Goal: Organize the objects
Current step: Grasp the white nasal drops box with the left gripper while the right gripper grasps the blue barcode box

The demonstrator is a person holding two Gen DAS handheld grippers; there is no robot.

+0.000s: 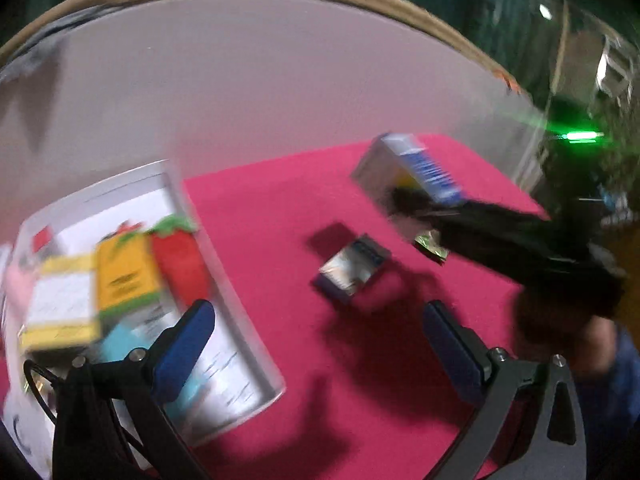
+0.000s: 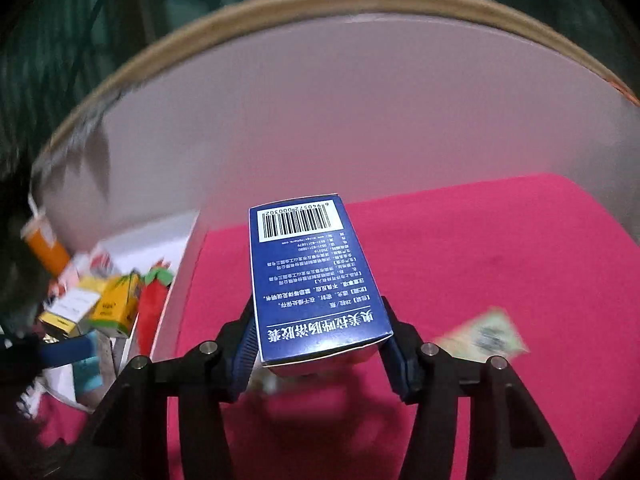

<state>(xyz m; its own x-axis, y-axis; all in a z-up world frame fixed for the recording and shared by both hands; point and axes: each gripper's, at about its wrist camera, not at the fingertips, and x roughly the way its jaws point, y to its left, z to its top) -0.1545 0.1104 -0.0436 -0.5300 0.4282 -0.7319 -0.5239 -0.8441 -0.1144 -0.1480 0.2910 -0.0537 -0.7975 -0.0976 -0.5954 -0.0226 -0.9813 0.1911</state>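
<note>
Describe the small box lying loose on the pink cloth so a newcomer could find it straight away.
Start at the pink cloth covering the near part of the round table, right of the white tray full of packets. Near the cloth's middle lies a small blue and silver cardboard box, flat. Unlike the larger blue box gripped in the right tool, nothing touches it.

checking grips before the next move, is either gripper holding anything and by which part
The right gripper holds the blue medicine box by its two long side faces near the end closest to the camera. The left gripper is open and holds nothing.
</note>
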